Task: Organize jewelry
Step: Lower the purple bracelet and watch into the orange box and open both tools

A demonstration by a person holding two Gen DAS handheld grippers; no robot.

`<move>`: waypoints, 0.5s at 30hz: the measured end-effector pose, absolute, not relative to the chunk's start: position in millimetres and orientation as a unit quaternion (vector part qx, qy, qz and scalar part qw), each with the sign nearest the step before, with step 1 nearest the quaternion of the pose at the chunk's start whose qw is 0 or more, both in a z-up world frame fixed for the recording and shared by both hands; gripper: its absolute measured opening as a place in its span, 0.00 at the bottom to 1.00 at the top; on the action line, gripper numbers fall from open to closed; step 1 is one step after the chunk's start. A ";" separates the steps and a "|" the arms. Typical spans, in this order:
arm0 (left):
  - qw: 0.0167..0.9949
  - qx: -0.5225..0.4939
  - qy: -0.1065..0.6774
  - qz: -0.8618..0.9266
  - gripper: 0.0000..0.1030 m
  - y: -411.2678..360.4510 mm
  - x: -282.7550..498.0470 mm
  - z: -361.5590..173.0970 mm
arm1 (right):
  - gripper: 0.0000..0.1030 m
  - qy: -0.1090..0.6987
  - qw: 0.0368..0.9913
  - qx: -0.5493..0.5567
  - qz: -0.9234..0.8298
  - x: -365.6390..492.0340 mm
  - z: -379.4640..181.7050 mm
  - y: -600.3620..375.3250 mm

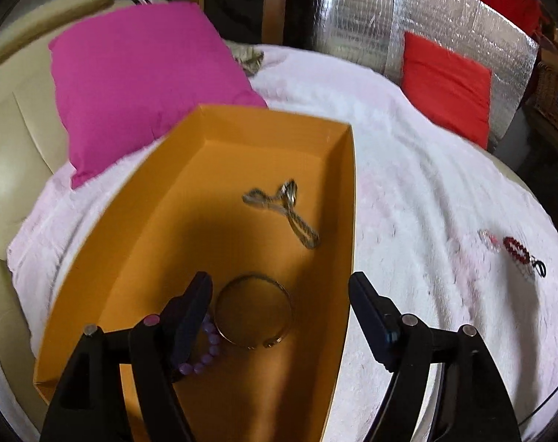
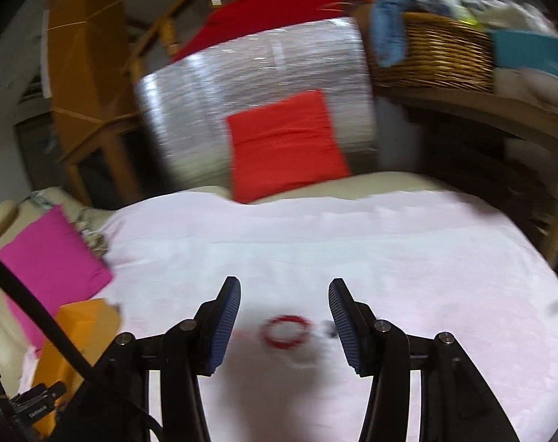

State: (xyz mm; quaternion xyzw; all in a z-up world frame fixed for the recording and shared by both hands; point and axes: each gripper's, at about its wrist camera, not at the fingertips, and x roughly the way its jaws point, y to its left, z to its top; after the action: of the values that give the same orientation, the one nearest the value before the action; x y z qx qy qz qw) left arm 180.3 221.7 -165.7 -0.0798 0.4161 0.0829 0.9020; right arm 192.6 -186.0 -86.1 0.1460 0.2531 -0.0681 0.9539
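Note:
An open orange box (image 1: 190, 199) lies on a pale pink blanket (image 1: 426, 184). Inside it are a silver chain (image 1: 279, 210), a gold bangle (image 1: 253, 309) and a purple bead bracelet (image 1: 205, 353). My left gripper (image 1: 279, 287) hovers open over the box's near end, the bangle loose on the floor between its fingers. A red bead bracelet (image 1: 516, 250) lies on the blanket to the right. In the right wrist view that red bracelet (image 2: 286, 331) lies on the blanket between the tips of my open right gripper (image 2: 284, 294), untouched, with a small dark piece (image 2: 328, 328) beside it.
A magenta cushion (image 1: 139, 81) leans behind the box and a red cushion (image 2: 282, 143) rests against a silver foil panel (image 2: 256, 84). A wicker basket (image 2: 433, 55) stands on a shelf at the back right. The box's corner (image 2: 83, 316) shows at the left.

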 end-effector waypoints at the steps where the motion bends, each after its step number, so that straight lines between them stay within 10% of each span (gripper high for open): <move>1: 0.904 -0.083 0.413 0.078 0.75 222.7 179.2 -166.1 | 0.52 0.253 0.953 0.149 -0.076 188.2 -86.6 -193.8; 12: 0.898 -0.067 0.434 -0.023 0.08 206.3 167.8 -169.6 | 0.52 0.242 0.955 0.140 -0.099 159.1 -81.8 -215.1; 15: 0.895 -0.049 0.443 -0.027 0.07 203.0 163.7 -175.1 | 0.52 0.234 0.958 0.133 -0.096 154.5 -78.2 -214.1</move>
State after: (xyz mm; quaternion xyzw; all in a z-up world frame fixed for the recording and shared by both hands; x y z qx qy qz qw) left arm 163.7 203.0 -175.2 -0.0486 0.4435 -0.0270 0.8946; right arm 154.5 -214.1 -78.2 0.1325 0.2339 -0.0963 0.9584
